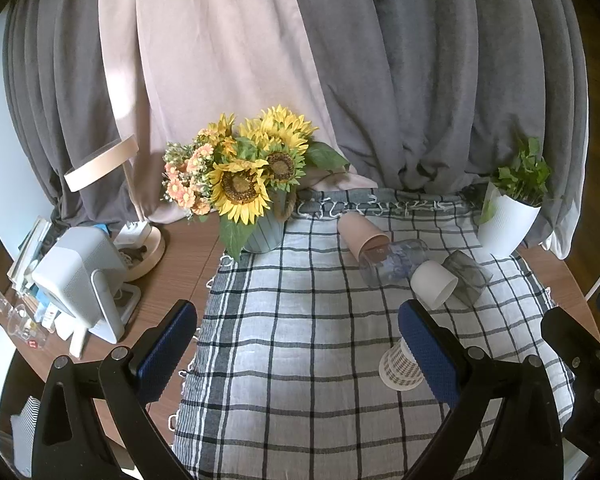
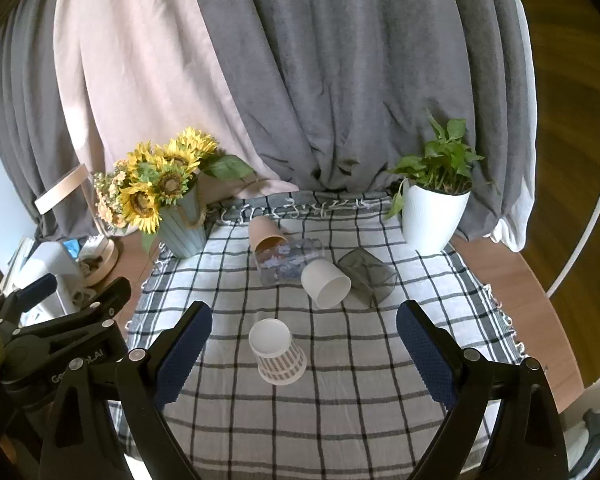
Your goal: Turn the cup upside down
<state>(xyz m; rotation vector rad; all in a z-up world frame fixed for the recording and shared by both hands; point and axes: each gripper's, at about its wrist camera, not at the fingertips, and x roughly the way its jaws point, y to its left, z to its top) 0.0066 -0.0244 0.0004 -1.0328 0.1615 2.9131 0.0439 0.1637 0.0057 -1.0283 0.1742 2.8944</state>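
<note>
Right claw (image 2: 304, 344) gapes over checked cup (image 2: 278, 354) — upside down, axis upright.

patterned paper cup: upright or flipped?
Flipped. The patterned paper cup stands on the checked cloth, flat white base up, wide rim down.

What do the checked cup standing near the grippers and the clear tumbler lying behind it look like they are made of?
The small checked cup, standing on the plaid tablecloth, looks like paper: matte, opaque white walls with a printed houndstooth band and a thin rolled rim. The clear tumbler lying on its side looks like transparent plastic or glass, since the cloth shows through it; which one, I cannot tell.
</note>
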